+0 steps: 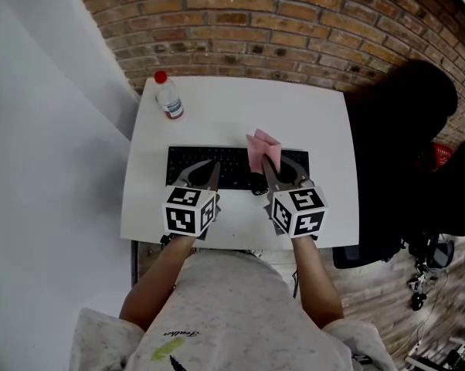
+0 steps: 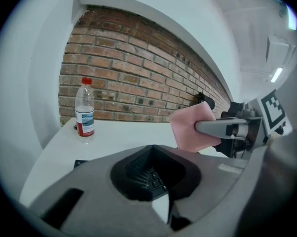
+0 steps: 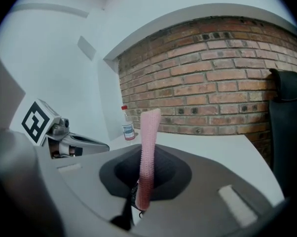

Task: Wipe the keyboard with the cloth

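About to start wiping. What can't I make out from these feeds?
Keyboard near rows: head view, partly covered by left gripper and right gripper.
Cloth lower end: right gripper view, buried between the jaws.
Bottle label print: too small in every view.
Dirt on keys: too dark and small.

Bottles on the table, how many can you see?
1. The clear plastic bottle with a red cap stands near the far left corner of the white table, beyond the black keyboard. No other shows.
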Demonstrator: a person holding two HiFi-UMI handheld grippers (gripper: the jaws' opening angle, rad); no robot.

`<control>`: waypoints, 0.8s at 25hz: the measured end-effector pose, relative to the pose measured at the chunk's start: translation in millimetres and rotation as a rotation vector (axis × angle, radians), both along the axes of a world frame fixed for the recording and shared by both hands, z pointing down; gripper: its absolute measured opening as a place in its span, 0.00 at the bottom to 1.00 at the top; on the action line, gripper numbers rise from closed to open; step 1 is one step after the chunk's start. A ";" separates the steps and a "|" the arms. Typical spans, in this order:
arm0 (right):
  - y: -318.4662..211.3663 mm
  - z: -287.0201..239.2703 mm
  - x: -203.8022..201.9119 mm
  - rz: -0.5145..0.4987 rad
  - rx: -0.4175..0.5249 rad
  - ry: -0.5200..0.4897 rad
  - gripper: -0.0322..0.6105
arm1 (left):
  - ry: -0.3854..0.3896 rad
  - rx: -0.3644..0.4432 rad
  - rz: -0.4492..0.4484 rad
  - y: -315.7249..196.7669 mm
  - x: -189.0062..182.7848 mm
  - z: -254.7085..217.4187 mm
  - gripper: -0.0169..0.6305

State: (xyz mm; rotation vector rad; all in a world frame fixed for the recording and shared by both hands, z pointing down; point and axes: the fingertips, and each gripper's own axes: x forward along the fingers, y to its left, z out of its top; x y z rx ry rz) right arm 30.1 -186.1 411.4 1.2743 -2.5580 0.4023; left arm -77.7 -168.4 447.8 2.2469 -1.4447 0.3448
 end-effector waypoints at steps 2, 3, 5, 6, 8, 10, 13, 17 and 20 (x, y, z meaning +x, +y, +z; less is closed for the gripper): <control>1.8 -4.2 -6.6 0.011 0.017 0.011 0.08 | 0.001 0.005 0.004 1.7 -8.6 -2.5 0.02; 2.9 -5.5 -10.3 0.014 0.021 0.012 0.08 | 0.002 0.006 0.007 2.3 -12.7 -3.3 0.02; 5.2 -6.7 -17.5 0.018 0.022 0.013 0.08 | 0.003 0.008 0.012 2.9 -20.1 -4.9 0.02; 6.3 -6.7 -20.7 0.021 0.022 0.015 0.08 | 0.004 0.009 0.014 3.0 -23.0 -5.6 0.02; 9.0 -5.9 -25.9 0.025 0.020 0.018 0.08 | 0.007 0.011 0.022 3.5 -26.9 -6.5 0.02; 11.5 -5.4 -29.4 0.028 0.020 0.020 0.08 | 0.011 0.011 0.029 4.4 -28.6 -6.9 0.02; 13.6 -5.9 -32.1 0.028 0.020 0.022 0.08 | 0.018 0.009 0.035 5.5 -29.3 -6.0 0.02; 16.0 -3.9 -32.1 0.030 0.014 0.027 0.08 | 0.026 0.002 0.044 7.7 -26.8 -2.1 0.02; 16.5 -3.9 -32.5 0.028 0.011 0.026 0.08 | 0.028 -0.002 0.050 8.1 -24.7 -1.4 0.02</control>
